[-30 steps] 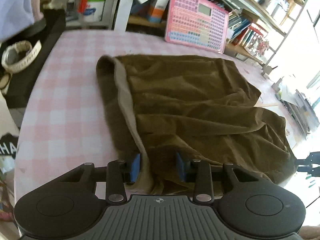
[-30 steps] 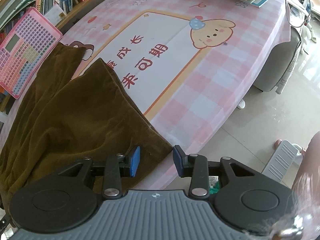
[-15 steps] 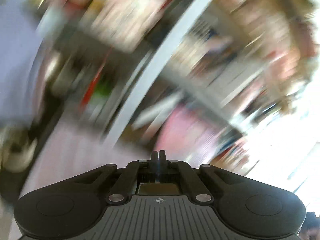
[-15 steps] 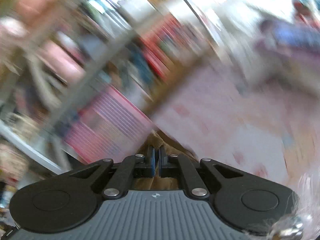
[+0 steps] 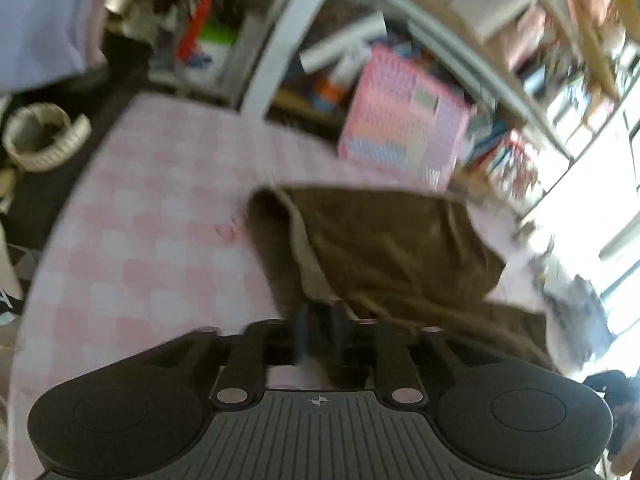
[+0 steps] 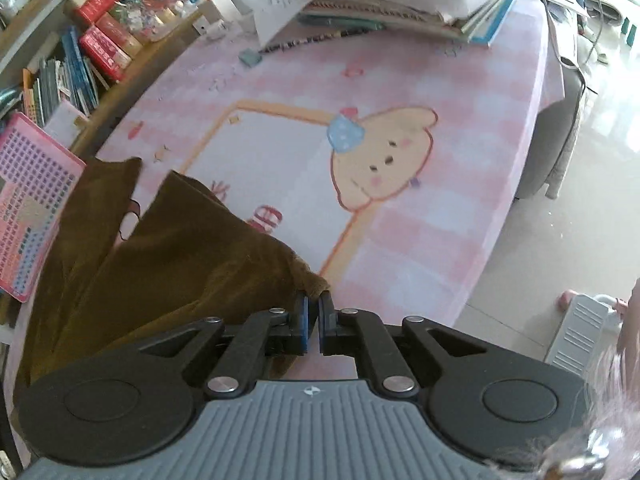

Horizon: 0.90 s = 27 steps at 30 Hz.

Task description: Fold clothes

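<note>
Left wrist view, all of it motion-blurred: far to the left of the left claw (image 5: 320,320) and beyond the table's edge sits a pale woven basket (image 5: 44,136). The pink checked table (image 5: 152,220) spreads ahead and to the left of the claw. The brown garment (image 5: 392,248) lies straight ahead and off to the right. Its pale-lined edge runs down to the fingertips. The jaws stand a narrow way apart and have just been opening. Cloth sits between them, but the blur hides whether the pads press on it. Past the garment, ahead and to the right, a pink keypad board (image 5: 400,128) leans against the shelves.

Right wrist view: the board (image 6: 32,208) is far left of the right claw (image 6: 314,312), with red books (image 6: 108,48) on the shelf above it. The garment (image 6: 180,260) fans out to the left of the claw and ahead of it, narrowing to one corner at the fingertips. The jaws are nearly closed, only a slit showing, and have just been opening slightly. The corner is caught between the tips. Ahead and slightly right, a bear print (image 6: 384,164) marks the table (image 6: 460,208). A stack of books (image 6: 400,8) lies at the far edge.
</note>
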Each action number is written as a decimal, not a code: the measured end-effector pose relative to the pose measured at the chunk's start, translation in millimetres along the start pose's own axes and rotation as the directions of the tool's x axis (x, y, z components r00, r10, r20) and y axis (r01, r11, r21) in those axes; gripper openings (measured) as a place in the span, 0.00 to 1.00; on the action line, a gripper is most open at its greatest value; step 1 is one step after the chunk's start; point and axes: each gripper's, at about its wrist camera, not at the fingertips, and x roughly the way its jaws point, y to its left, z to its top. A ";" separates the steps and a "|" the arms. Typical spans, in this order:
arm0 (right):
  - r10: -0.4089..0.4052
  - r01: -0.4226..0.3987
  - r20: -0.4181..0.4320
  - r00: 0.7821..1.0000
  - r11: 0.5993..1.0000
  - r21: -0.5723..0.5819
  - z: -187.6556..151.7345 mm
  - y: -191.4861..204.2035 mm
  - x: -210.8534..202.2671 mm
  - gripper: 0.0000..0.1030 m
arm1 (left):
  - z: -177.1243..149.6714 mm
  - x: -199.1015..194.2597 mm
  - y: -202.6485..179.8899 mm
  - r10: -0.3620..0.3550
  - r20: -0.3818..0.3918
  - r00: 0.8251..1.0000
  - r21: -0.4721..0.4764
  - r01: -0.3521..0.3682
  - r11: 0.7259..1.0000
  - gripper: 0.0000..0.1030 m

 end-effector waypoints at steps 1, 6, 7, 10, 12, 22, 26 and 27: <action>-0.001 0.001 -0.002 1.000 1.000 0.000 -1.8 -0.5 0.1 0.10 | 0.4 4.1 -0.7 -0.007 -0.015 1.000 -0.002 0.007 1.000 0.40; 0.017 -0.017 -0.007 1.000 1.000 0.003 -4.2 -2.0 -0.7 0.14 | 0.5 26.2 -2.9 -0.064 -0.086 0.994 -0.039 0.060 0.997 0.43; 0.018 -0.018 -0.010 1.000 1.000 0.005 -4.7 -2.6 -0.3 0.16 | -0.2 31.1 -2.9 -0.081 -0.099 0.992 -0.056 0.076 0.996 0.46; 0.023 -0.023 -0.017 1.000 1.000 0.008 -6.4 -4.2 0.7 0.18 | -2.1 45.8 -2.9 -0.136 -0.134 0.982 -0.106 0.122 0.987 0.48; 0.028 -0.028 -0.022 0.999 1.000 0.008 -6.5 -3.3 1.5 0.18 | -3.7 57.3 -4.2 -0.171 -0.140 0.975 -0.151 0.150 0.977 0.42; 0.232 -0.232 -0.026 0.972 0.973 -0.010 -4.0 23.4 -16.1 0.02 | 75.4 -19.2 -63.4 -0.246 0.192 0.950 0.113 0.228 0.967 0.02; 0.209 -0.209 -0.043 0.977 0.978 0.008 -10.9 8.2 -19.9 0.02 | 31.2 -55.1 -58.8 -0.322 0.064 0.945 0.305 0.289 0.907 0.03; 0.188 -0.188 -0.047 0.981 0.982 0.020 -12.0 1.4 -18.3 0.02 | 10.4 -47.1 -43.9 -0.275 -0.018 0.961 0.276 0.269 0.923 0.03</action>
